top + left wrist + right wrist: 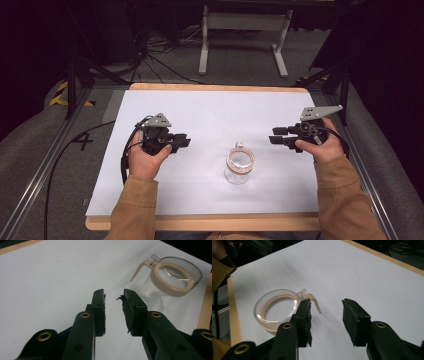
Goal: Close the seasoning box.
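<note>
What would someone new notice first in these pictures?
Probably the clear glass jar with its tan ring around the mouth, standing alone on the white tabletop, near the front edge between the two hands. Next, the black left tool and right tool on either side of it, both pointing inward with jaws apart and nothing between them.

floor (170,60) – grey carpet, cables | table (210,87) – white top, wood rim | surroundings – dark
</note>
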The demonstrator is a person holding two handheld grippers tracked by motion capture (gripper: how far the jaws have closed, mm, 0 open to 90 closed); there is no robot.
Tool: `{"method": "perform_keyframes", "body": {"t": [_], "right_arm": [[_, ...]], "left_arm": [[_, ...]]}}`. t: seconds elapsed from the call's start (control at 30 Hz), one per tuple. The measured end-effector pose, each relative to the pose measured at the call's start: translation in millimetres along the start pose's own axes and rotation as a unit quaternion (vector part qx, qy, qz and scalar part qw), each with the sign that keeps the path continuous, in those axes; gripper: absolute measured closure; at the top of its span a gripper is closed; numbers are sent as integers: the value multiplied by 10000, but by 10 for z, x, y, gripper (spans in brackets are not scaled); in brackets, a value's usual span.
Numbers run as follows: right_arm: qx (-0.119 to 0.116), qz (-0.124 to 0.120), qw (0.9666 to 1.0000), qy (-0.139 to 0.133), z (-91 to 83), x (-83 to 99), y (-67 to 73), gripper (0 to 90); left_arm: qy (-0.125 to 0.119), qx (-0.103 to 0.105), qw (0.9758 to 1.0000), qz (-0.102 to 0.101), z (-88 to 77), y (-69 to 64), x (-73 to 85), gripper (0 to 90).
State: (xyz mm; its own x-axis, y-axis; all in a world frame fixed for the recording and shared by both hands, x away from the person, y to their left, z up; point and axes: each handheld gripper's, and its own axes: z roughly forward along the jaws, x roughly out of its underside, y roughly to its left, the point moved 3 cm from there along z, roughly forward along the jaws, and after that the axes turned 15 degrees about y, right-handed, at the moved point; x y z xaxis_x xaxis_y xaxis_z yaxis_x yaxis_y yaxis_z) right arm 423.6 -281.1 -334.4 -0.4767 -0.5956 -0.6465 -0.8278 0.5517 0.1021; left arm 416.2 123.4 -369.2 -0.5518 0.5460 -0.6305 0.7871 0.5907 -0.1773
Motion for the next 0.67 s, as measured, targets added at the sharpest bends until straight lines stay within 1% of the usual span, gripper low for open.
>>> {"method": "perform_keyframes", "body": {"t": [0.03, 0.07, 0.1, 0.13, 0.2, 0.23, 0.27, 0.3, 0.33, 0.4, 0.43, 0.47, 0.53, 0.63, 0.67], "right_arm": [[93, 43, 9999, 29, 9, 23, -52, 560], [308, 116, 9993, 147, 44, 84, -163, 533], [308, 116, 9993, 147, 44, 84, -163, 533], [394, 159, 9989, 196, 68, 118, -221, 517], [531, 315, 9977, 287, 138, 199, -349, 490], [598, 479, 9964, 366, 219, 281, -463, 470], [598, 479, 9964, 366, 219, 281, -463, 470], [627, 551, 9957, 390, 255, 315, -505, 466], [643, 659, 9946, 480, 311, 374, -572, 460], [668, 816, 9926, 606, 392, 465, -662, 456], [671, 905, 9915, 650, 423, 504, -695, 455], [658, 979, 9906, 688, 441, 529, -712, 454], [652, 1066, 9895, 722, 468, 568, -741, 451], [658, 1025, 9902, 682, 464, 561, -734, 448], [634, 1017, 9907, 649, 455, 548, -717, 448]], "left_arm": [[23, -5, 10000, -49, 12, 33, 24, 708], [35, -62, 9999, -107, 40, 89, 55, 695], [35, -62, 9999, -107, 40, 89, 55, 685], [72, -91, 9998, -135, 71, 135, 80, 685], [79, -123, 9996, -250, 140, 205, 121, 665], [93, -140, 9994, -306, 178, 243, 143, 651], [101, -190, 9994, -288, 206, 281, 158, 651], [127, -220, 9989, -393, 255, 322, 187, 638], [151, -246, 9988, -394, 290, 361, 206, 629], [233, -295, 9983, -440, 336, 418, 239, 615], [210, -313, 9983, -436, 353, 434, 245, 603], [239, -336, 9980, -480, 362, 443, 253, 599], [195, -325, 9981, -480, 359, 446, 246, 599], [84, -321, 9981, -522, 343, 426, 228, 595], [46, -331, 9983, -487, 340, 428, 222, 588]]}}
